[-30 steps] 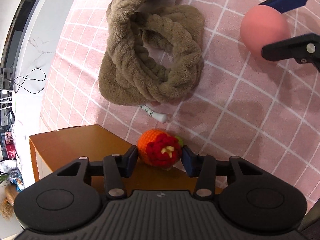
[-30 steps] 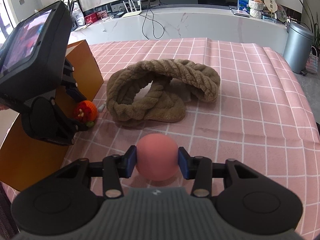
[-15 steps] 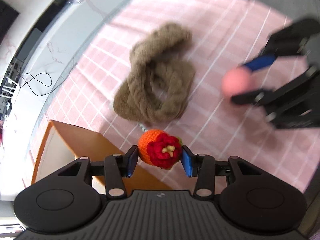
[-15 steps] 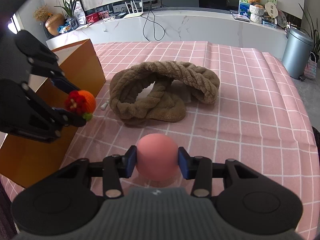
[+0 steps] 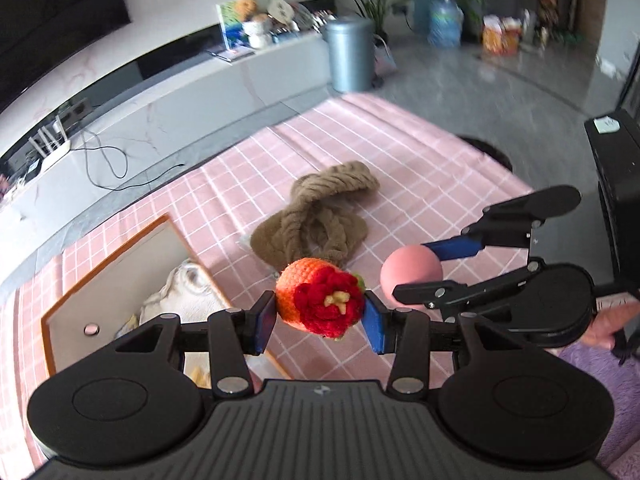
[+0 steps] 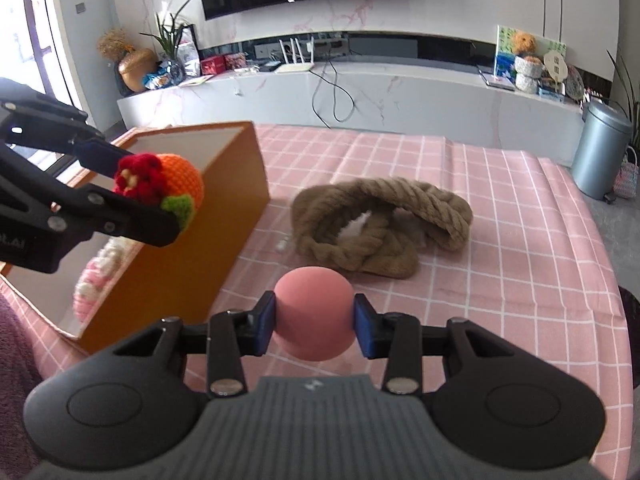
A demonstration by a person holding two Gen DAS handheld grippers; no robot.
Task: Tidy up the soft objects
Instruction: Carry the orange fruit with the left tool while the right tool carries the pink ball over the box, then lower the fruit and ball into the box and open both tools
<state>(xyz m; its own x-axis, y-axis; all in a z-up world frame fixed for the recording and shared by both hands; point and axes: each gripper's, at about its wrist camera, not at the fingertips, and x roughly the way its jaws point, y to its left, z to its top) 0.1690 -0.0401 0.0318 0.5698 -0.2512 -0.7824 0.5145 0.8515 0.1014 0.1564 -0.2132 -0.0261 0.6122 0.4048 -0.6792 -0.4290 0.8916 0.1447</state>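
both lifted | left fingers [image 5: 320, 316] grip 1 crochet toy [image 5: 320, 302] | right fingers [image 6: 315, 326] grip 1 pink ball [image 6: 314, 314]

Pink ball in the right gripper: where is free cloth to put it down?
Bare checked cloth lies right of the brown twisted scarf, toward the table edge, and in front of it, under the pink ball. It is crowded at the orange box, where the left gripper holds the crochet toy.

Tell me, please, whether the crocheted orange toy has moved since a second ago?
Yes. In the right wrist view, the left gripper has carried the crocheted orange toy up from beside the orange box to its rim.
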